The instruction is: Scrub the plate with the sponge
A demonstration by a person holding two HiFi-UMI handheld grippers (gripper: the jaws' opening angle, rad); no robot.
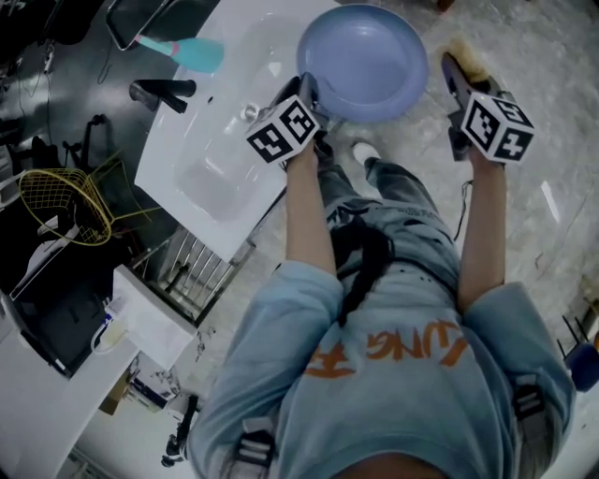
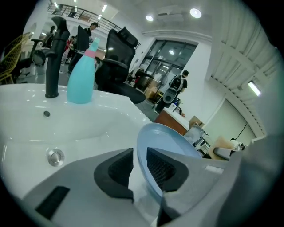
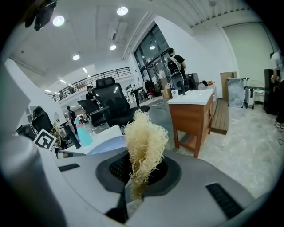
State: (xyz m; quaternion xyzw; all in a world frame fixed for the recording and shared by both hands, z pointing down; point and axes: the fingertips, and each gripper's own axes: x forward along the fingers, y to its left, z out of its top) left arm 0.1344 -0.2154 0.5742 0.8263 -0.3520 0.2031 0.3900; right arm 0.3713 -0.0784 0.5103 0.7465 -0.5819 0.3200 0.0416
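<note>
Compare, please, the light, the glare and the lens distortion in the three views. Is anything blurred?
Head view: dim, darkest at the left; the plate and the white sink are lightest. Left gripper view: strong fisheye, black corners, glare from ceiling lamps, plate rim sharp. Right gripper view: same fisheye and lamp glare; sponge sharp. No motion blur anywhere.

1. The sink (image 1: 201,178) occupied the head view's upper left.
2. The faucet (image 1: 161,94) stood on the sink's rim, with the bottle (image 1: 182,51) upright just beside it, behind the basin.
3. The plate (image 1: 360,61) stood tilted at the sink's right edge and reached out past it. Its rim lay between the jaws of the left gripper (image 1: 314,94).
4. The sponge (image 1: 465,51) sat between the jaws of the right gripper (image 1: 452,67), right of the plate and apart from it.
5. The wire basket (image 1: 61,201) lay well left of the sink.
</note>
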